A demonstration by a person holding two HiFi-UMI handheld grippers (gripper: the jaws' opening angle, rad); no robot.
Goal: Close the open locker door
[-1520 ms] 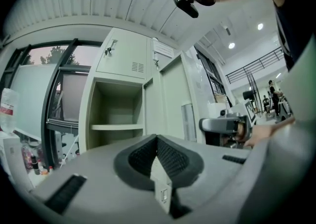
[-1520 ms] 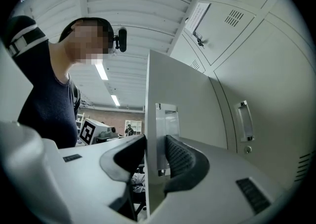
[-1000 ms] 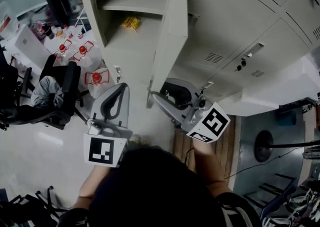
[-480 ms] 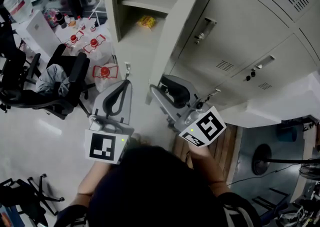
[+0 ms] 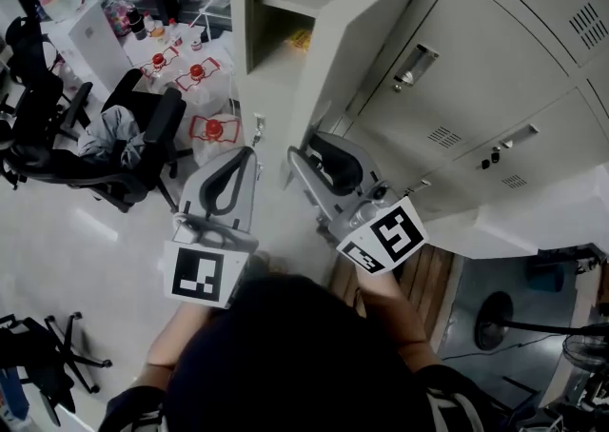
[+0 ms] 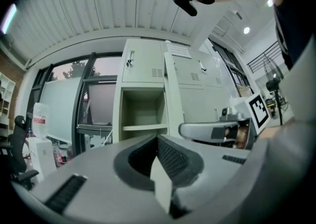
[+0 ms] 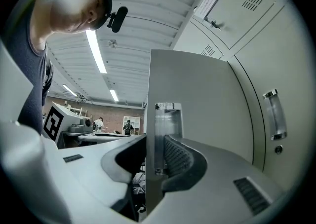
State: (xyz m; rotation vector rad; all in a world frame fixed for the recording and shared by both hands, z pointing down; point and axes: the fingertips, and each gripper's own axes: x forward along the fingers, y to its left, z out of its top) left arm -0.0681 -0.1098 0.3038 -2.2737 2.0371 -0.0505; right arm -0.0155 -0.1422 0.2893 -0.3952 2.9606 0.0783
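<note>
— Two grippers up by the lockers. What has each got?

— For the right gripper [image 7: 155,139], the free edge of the locker door [image 7: 197,99] stands upright between its jaws. They have just been closing. The ribbed pad of the right-hand jaw now lies against the metal strip [image 7: 168,119] on that edge. The tip of the left-hand jaw meets the other face. So the jaws are part-way open, as wide as the door is thick, and clamped on it.

— And the rest of the door?

— It runs away ahead of those jaws and to their right, a pale grey panel standing out from the cabinet, not closed.

— What about the other one?

— On the left gripper [image 6: 158,139] the jaws meet at the tips with nothing between them. The open compartment [image 6: 140,109], with its one shelf [image 6: 143,128], sits straight ahead of them and slightly to the left. The door's edge shows just to the right of that. The right gripper lies level off to the right of the left jaws, near but apart.

— And from the head view?

— Both sit side by side. The right jaws are at the door's lower corner. The left jaws are beside it, clear of the panel.
</note>
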